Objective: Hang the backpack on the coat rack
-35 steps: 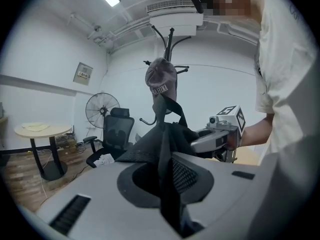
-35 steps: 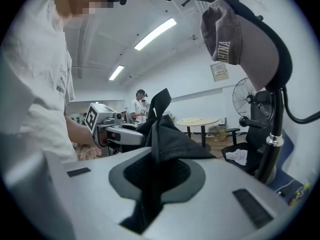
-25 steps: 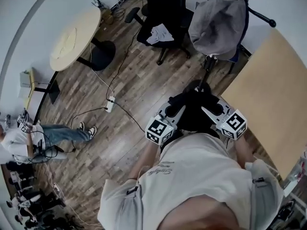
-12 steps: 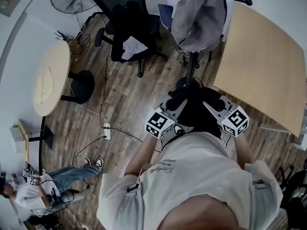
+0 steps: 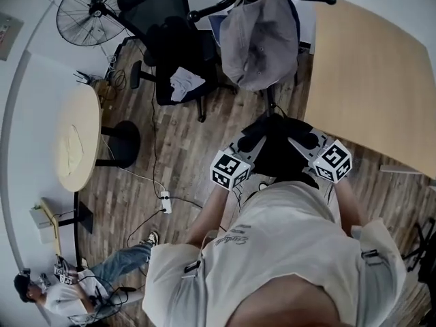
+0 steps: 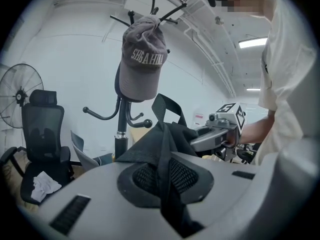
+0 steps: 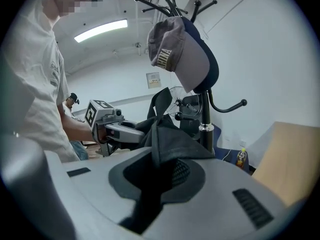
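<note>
Left gripper (image 5: 253,144): its fingers are pinching down narrow on a fold of black fabric and strap from the backpack (image 6: 165,139), which is running down between them.
Right gripper (image 5: 300,144): its fingers are likewise clamping narrow on the bag's dark fabric. It is facing the left gripper across the bag.
Backpack: it is hanging bunched between the two grippers in front of the person's chest. It is near the coat rack's pole, below the cap, and is sitting on no hook. Its top loop (image 6: 167,109) is standing upright above the bunched cloth.
Coat rack (image 6: 120,129): it is standing upright just past the bag, with curved lower hooks sticking out to both sides and thin prongs spreading at the top.
Cap (image 6: 142,66): grey with pale lettering, it is hanging from the top prongs.
Office chair (image 5: 170,39): black, it is standing to the left of the rack with a crumpled white cloth (image 5: 185,84) lying on its seat.
Fan (image 5: 88,12): it is standing beyond the chair by the wall.
Round table (image 5: 78,138): it is standing well apart at the left.
Desk (image 5: 375,80): its pale wooden top is filling the right side.
Floor: a power strip (image 5: 164,201) is lying on the wood planks, and another person (image 5: 82,288) is sitting at the lower left.
</note>
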